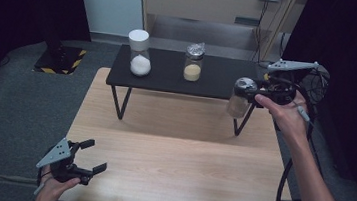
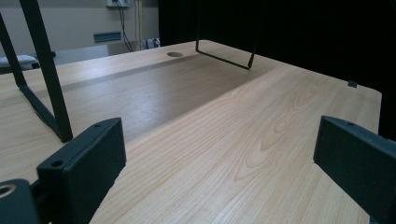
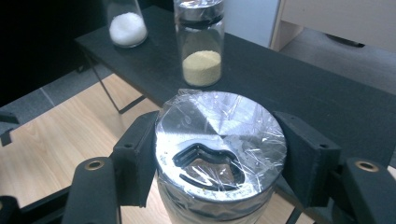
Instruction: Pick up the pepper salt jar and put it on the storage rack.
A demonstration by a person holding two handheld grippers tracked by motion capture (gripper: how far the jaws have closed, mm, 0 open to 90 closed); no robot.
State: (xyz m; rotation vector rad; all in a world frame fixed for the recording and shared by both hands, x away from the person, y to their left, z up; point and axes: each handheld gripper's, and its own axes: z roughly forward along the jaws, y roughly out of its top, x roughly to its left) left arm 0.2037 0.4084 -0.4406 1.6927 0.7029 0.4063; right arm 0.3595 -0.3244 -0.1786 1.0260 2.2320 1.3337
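My right gripper [image 1: 244,90] is shut on a glass jar [image 1: 239,101] with a silver lid wrapped in clear film [image 3: 219,140], held in the air at the right end of the black shelf [image 1: 168,82]. The jaws press the lid from both sides in the right gripper view. On the shelf stand a jar of yellow grains [image 1: 193,62] [image 3: 201,44] with a foil-like lid and a jar of white powder [image 1: 140,54] [image 3: 125,23] with a white lid. My left gripper [image 1: 91,159] [image 2: 219,158] rests open low over the wooden table [image 1: 174,165] at its front left corner, with nothing between its jaws.
The black shelf stands on thin black wire legs [image 1: 120,102] [image 2: 46,74] on the far half of the table. A cable hole [image 2: 175,54] sits in the tabletop. Grey carpet surrounds the table; a cabinet [image 1: 202,2] stands behind.
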